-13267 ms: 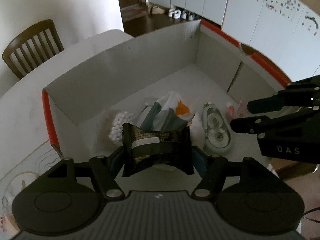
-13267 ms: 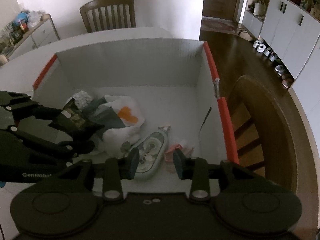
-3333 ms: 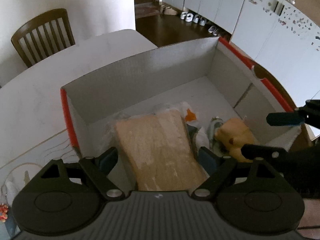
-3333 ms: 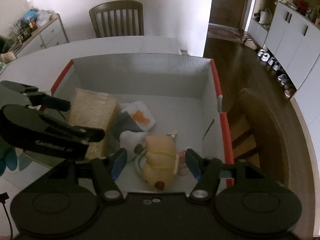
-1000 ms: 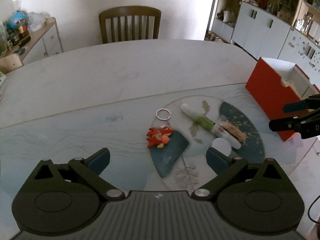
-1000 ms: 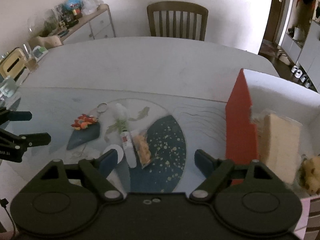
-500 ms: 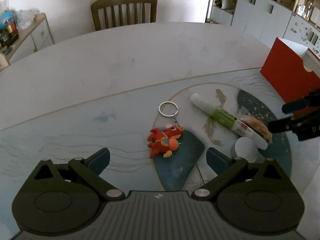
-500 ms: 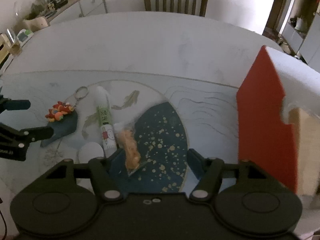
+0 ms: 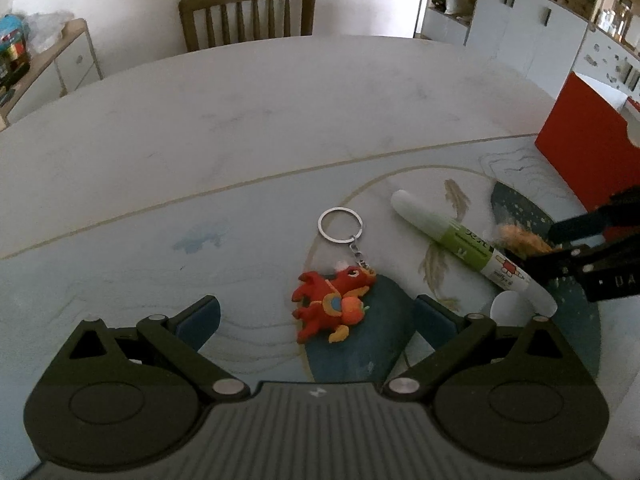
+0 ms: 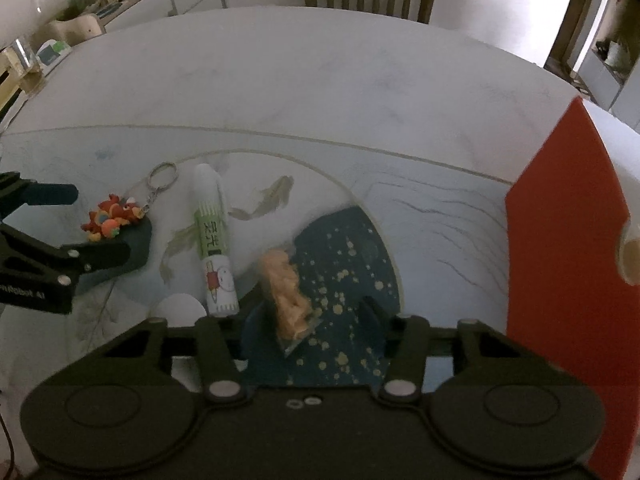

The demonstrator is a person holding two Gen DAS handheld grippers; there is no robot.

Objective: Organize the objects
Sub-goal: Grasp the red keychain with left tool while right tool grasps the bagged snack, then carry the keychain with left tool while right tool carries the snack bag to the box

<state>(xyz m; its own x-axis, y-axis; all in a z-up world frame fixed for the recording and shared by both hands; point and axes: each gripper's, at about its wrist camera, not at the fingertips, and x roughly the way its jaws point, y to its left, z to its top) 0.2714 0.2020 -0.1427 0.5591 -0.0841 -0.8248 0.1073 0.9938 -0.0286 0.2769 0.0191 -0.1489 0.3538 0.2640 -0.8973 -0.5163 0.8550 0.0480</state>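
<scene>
My left gripper (image 9: 316, 318) stands wide open with nothing between its fingers, low over the patterned mat (image 9: 120, 280). The red dragon keychain (image 9: 332, 304) lies in the gap between my left fingertips, at twelve o'clock from that wrist, its chain running up to a metal ring (image 9: 341, 225) at about one o'clock from the figure. From that same view the white and green glue stick (image 9: 468, 246) lies at two o'clock, slanted, with a white round cap (image 9: 510, 308) just beside its near end. My right gripper (image 10: 312, 322) is also spread open and holds nothing; the clear packet of orange snack (image 10: 286, 284) sits on the dark blue speckled patch between its fingers, nearer the left one, though whether either pad touches it I cannot tell. The glue stick lies just beside the packet at ten o'clock in the right wrist view. The red and white box (image 10: 560, 240) stands at three o'clock from my right wrist, on the white table (image 10: 320, 80). A wooden chair (image 9: 246, 16) is at twelve o'clock, beyond the table's far edge.
</scene>
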